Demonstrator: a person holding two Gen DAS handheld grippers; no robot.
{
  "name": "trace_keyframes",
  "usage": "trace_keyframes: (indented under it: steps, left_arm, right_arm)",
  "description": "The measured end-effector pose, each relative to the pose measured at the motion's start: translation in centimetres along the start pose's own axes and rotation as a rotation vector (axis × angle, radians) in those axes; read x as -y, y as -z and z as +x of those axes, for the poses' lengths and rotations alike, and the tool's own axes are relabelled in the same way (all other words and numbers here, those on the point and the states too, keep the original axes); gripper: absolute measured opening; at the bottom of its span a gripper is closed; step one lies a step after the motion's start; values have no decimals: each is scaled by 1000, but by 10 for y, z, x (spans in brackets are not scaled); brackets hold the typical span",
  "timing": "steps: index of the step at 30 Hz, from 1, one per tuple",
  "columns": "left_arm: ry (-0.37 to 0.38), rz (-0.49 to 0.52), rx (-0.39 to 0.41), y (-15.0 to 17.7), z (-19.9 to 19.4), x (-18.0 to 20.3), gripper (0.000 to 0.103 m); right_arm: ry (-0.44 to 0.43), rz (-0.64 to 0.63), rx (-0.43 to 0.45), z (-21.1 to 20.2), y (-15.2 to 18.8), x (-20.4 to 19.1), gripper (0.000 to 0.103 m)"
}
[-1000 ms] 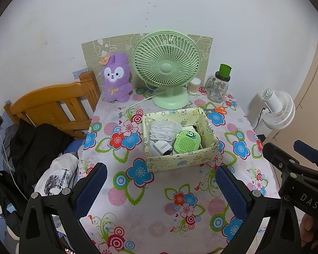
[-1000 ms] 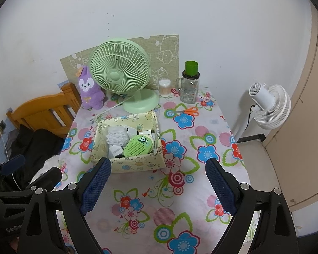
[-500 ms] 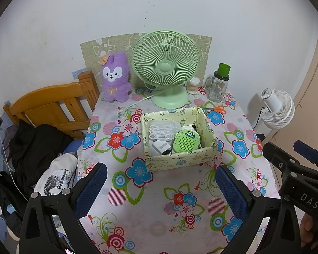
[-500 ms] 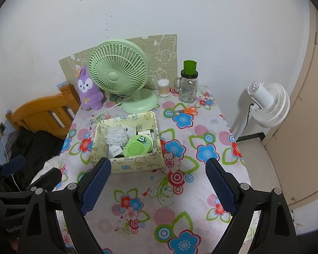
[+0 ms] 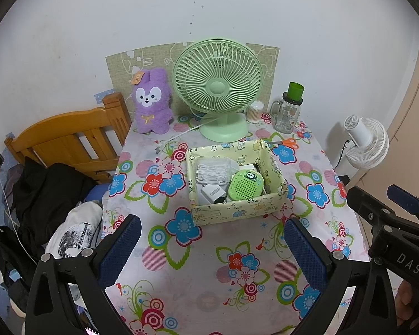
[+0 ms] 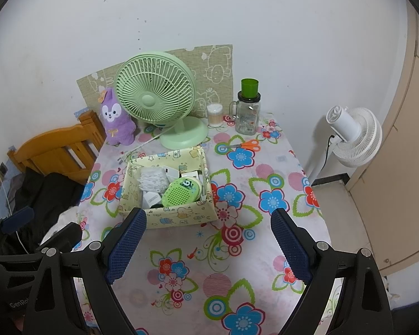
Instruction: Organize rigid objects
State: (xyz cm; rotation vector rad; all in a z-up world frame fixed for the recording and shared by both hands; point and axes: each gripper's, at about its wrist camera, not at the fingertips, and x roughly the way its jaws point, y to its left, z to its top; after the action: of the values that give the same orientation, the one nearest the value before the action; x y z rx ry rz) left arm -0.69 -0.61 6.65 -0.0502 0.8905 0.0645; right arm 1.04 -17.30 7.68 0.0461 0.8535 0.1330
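Observation:
A pale yellow patterned box (image 5: 238, 212) (image 6: 181, 215) stands mid-table on the floral cloth. Inside it lie a round green speaker (image 5: 245, 185) (image 6: 183, 192), a white charger (image 5: 212, 194) (image 6: 150, 198) and a bundle of white cable (image 5: 211, 170) (image 6: 150, 180). Orange-handled scissors (image 5: 286, 142) (image 6: 244, 145) lie behind the box on the right. My left gripper (image 5: 209, 247) hovers open over the table's near edge, nothing between its fingers. My right gripper (image 6: 208, 243) is open too, just in front of the box.
At the back stand a green desk fan (image 5: 219, 89) (image 6: 156, 103), a purple plush rabbit (image 5: 152, 102), a glass mug jar with a green lid (image 5: 289, 110) (image 6: 248, 110) and a cotton swab tub (image 6: 215, 115). A wooden bed frame (image 5: 67, 139) with clothes is left, a white floor fan (image 6: 352, 136) right.
Both views have drifted back and up very slightly, so the table looks a little smaller. Nothing on the table has moved and both grippers stay open.

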Motion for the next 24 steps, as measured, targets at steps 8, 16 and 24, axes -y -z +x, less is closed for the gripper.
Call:
trace_keyframes:
  steps: [8, 16, 24]
  left_arm:
    - [1, 3, 0, 0, 0, 0, 103]
    - [0, 1, 0, 0, 0, 1, 103]
    - [-7, -3, 2, 2, 0, -2, 103]
  right_arm:
    - [0, 2, 2, 1, 0, -1, 92]
    - [5, 10, -1, 3, 3, -2, 92]
    - [4, 11, -2, 3, 3, -3, 92]
